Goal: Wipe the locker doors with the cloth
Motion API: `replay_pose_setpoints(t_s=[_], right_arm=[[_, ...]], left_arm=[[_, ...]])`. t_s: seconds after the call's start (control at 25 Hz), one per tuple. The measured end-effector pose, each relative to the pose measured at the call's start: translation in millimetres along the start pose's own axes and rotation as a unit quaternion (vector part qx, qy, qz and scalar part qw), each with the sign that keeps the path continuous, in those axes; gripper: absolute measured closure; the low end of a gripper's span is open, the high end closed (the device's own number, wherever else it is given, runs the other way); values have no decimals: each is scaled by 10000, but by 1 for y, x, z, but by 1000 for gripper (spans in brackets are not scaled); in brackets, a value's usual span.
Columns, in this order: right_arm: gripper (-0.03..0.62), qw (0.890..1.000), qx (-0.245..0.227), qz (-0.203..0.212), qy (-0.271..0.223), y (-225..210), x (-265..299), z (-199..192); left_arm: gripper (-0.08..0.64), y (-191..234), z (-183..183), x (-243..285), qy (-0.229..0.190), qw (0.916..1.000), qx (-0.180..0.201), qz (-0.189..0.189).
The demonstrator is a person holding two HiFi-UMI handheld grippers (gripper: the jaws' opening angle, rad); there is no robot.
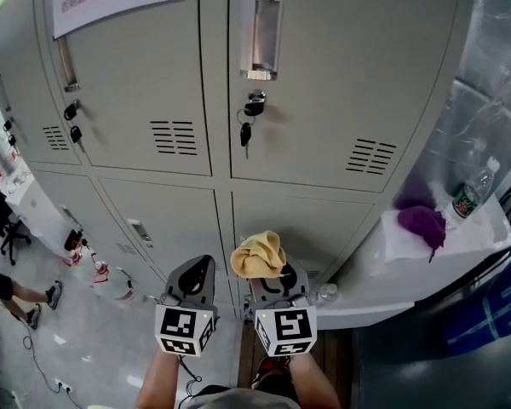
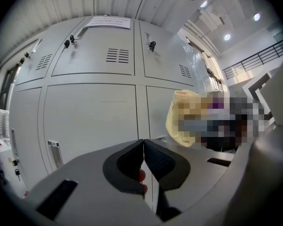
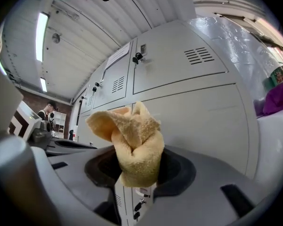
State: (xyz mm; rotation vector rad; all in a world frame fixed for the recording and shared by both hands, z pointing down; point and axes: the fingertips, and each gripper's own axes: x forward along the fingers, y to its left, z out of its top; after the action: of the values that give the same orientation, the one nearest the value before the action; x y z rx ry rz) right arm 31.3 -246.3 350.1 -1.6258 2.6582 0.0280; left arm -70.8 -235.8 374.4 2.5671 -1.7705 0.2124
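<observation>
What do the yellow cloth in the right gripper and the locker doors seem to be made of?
The cloth looks like terry or microfibre: its surface is fuzzy and matte, and it folds softly. The locker doors look like painted sheet metal, probably steel: smooth, pale grey, slightly glossy, with punched vent slots.

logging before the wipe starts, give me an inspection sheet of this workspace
surface: grey locker doors shut
job's things: yellow cloth bunched in the right gripper
clutter: purple rag and bottle on the white ledge; keys hanging in a lock
grippers: left gripper shut, empty; right gripper shut on the yellow cloth
cables: thin cable on the floor
surroundings: a person's shoes at left
</observation>
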Motion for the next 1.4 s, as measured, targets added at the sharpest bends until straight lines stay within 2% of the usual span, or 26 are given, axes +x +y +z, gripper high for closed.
replay_pose_setpoints(t_s=[0.24, 0.48, 0.72, 1.04, 1.4], right_arm=[[410, 9996, 2, 290, 72, 22, 23, -7], [410, 9990, 19, 351, 293, 28, 41, -25], [410, 9988, 84, 248, 408, 22, 51, -36], [410, 9989, 125, 158, 424, 18, 51, -39], [410, 9986, 188, -204, 453, -8, 41, -41]], left_arm=[[537, 18, -4, -9, 29, 9997, -16, 245], [537, 32, -9, -17, 78, 9991, -26, 415], [537, 39, -15, -20, 127, 9986, -53, 507], [537, 37, -16, -18, 133, 9989, -63, 446], [537, 31, -17, -13, 117, 9995, -62, 301]])
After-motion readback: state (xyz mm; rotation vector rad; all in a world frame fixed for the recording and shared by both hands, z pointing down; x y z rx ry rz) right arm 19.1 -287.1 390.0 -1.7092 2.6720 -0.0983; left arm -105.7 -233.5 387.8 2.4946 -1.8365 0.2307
